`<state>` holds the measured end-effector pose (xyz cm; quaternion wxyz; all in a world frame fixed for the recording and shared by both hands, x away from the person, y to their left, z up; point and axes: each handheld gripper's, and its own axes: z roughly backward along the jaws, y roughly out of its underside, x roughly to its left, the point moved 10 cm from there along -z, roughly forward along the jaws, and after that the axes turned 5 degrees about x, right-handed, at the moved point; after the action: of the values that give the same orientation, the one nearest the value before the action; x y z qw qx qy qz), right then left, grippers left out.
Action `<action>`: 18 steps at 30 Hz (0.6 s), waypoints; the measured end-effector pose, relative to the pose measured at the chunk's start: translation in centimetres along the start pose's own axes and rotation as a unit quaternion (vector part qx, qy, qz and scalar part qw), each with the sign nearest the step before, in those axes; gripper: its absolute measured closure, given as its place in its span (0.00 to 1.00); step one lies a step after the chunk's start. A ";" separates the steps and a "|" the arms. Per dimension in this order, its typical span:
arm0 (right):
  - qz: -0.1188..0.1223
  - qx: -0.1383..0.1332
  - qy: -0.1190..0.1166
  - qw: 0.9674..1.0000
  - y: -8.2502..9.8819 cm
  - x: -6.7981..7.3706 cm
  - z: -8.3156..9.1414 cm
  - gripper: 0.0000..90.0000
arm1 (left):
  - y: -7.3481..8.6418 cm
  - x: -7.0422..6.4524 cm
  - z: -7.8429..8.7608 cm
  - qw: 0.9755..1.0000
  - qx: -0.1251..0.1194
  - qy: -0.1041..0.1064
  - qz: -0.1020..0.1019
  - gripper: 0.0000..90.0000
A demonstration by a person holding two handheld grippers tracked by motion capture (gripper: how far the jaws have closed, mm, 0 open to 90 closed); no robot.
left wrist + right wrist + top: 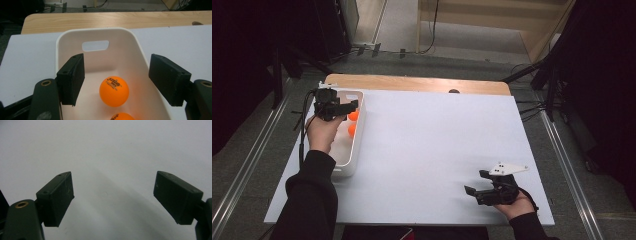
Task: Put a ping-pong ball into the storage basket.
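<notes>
The right tool (475, 192) rests at the near right edge of the white surface (432, 150), its jaws wide apart with nothing between them. Farther away at the left, the left tool (348, 108) hangs over a white bin (357, 150), held by a hand with a dark sleeve. Its jaws are open and hold nothing. Below them, on the bin floor, lie two orange balls (114, 91) with small black print, close to each other.

Two orange ping-pong balls (114, 91) lie loose, side by side, inside a white plastic bin (100, 33) at the table's far left edge.
</notes>
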<state>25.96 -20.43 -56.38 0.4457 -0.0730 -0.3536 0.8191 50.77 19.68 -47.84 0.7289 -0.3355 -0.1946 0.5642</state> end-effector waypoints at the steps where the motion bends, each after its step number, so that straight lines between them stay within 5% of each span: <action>1: 0.001 0.000 0.000 1.000 0.0 0.0 0.0 0.17 | 0.0 0.0 0.0 1.000 0.001 0.002 -0.001 0.33; 14: 0.000 0.000 0.000 1.000 0.0 0.0 0.0 0.17 | -0.1 -1.0 0.9 1.000 0.003 0.028 -0.008 0.33; 18: -0.003 0.000 -0.002 1.000 0.0 0.1 0.1 0.17 | -0.4 -2.0 1.5 0.999 0.003 0.052 -0.014 0.33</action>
<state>25.88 -20.44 -56.30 0.4475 -0.0704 -0.3543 0.8181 49.49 18.14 -46.36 0.7469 -0.3596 -0.1590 0.5362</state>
